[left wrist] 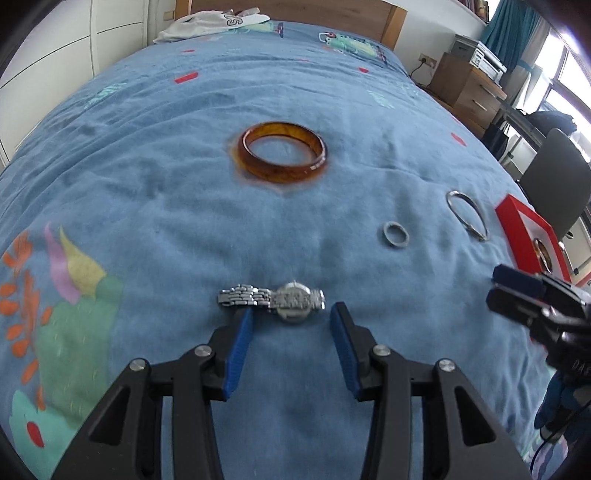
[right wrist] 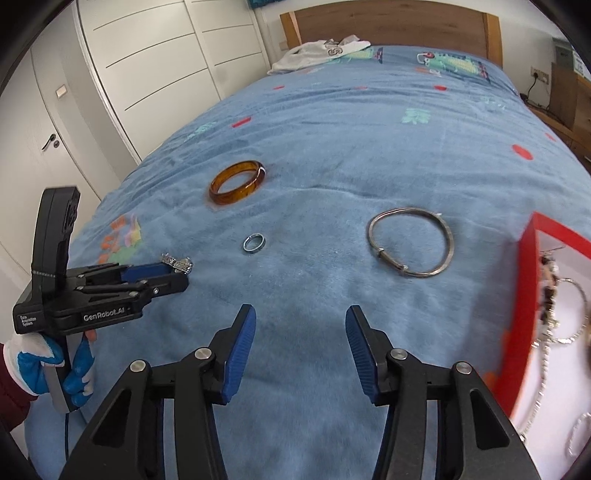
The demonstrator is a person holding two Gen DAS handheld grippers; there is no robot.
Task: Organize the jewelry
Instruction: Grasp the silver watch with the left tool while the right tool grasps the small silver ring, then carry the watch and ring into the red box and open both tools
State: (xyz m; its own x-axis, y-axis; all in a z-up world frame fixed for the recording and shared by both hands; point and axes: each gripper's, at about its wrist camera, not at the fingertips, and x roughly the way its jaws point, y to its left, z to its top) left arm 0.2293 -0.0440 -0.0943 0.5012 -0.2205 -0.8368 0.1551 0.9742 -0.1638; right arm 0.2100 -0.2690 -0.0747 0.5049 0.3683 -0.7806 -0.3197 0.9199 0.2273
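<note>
A blue patterned bedspread (right wrist: 369, 147) covers the bed, white clothing (right wrist: 317, 53) crumpled against its wooden headboard (right wrist: 388, 27); white wardrobe doors (right wrist: 155, 55) alongside.

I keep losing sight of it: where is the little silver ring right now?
The small silver ring lies on the blue bedspread, between the amber bangle and the silver bracelet.
</note>
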